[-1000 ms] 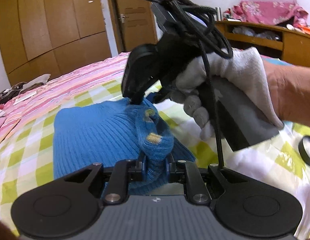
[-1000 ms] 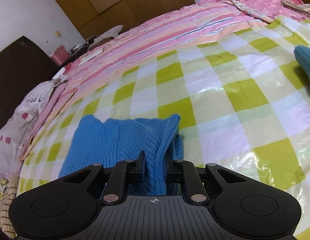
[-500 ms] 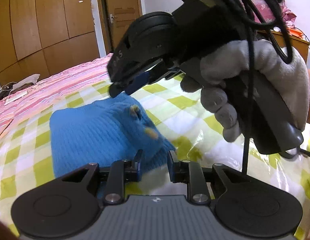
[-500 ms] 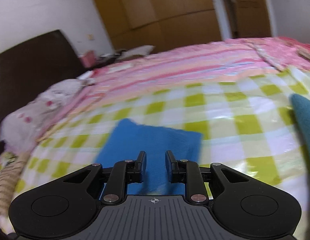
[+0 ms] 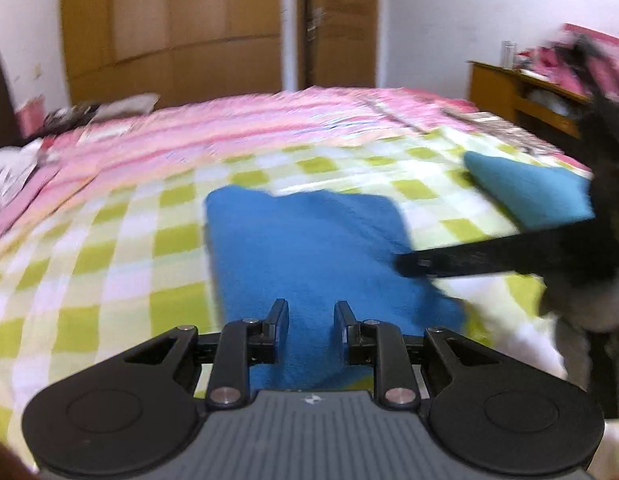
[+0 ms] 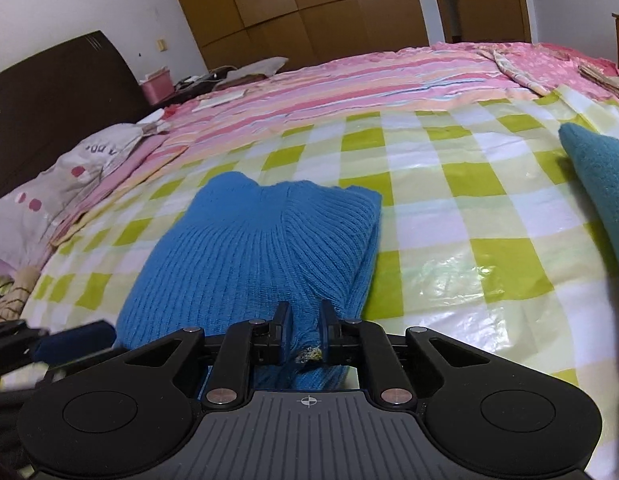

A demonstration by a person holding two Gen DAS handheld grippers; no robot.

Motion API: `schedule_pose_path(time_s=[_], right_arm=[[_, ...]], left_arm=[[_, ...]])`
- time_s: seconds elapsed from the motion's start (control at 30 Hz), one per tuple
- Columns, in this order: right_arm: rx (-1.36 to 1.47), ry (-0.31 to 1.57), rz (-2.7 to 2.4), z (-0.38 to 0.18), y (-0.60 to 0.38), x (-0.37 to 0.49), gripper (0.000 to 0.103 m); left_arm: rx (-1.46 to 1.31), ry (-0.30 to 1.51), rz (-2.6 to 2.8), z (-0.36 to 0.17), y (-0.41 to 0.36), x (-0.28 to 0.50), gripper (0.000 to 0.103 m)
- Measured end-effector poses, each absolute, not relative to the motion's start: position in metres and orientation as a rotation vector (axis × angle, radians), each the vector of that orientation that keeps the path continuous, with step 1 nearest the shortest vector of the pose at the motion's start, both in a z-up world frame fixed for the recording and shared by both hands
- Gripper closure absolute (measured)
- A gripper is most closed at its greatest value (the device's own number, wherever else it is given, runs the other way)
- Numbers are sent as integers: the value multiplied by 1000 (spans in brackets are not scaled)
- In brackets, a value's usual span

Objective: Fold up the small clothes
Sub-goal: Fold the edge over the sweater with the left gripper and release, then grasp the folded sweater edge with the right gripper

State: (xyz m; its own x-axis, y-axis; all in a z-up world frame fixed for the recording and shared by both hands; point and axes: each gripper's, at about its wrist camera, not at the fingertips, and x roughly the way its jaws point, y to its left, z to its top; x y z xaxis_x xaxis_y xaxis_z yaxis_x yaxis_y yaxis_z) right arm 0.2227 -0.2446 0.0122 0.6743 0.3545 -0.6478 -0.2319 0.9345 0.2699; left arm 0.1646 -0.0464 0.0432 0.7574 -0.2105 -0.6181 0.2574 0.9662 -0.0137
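Lying folded mid-bed: blue sweater [image 6: 261,248]. Right gripper [image 6: 303,330] pinches its near edge; left gripper [image 5: 311,314] spread, empty. Final tidy-up likely remains.

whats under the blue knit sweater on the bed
The blue knit sweater lies folded on a green-and-white checked plastic sheet, which shows all around it. A pink striped bedspread lies beyond. Whatever is directly beneath the sweater, and between its folded layers, is covered.

both tools [image 5: 311,314] [image 6: 303,328] are matte black (silver screws, ribbed grey base, small crosshair mark).
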Motion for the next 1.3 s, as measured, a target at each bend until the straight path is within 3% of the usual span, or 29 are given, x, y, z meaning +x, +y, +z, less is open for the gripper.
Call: schedule_pose_path(time_s=[0.1,0.23,0.83,1.3], right_arm=[[162,756,323,7,-249,222,91],[196,764,313,2,-260,223,78],[170,704,368,27,-252,204,78],[109,768,353,6,-249,213,78]], left_arm=[[101,693,-219,33,-49,171,73],[134,722,-204,24,-56,172,73],[184,706,-169,44,-74,188,73],[230,728,-142,35,-89,233,72]])
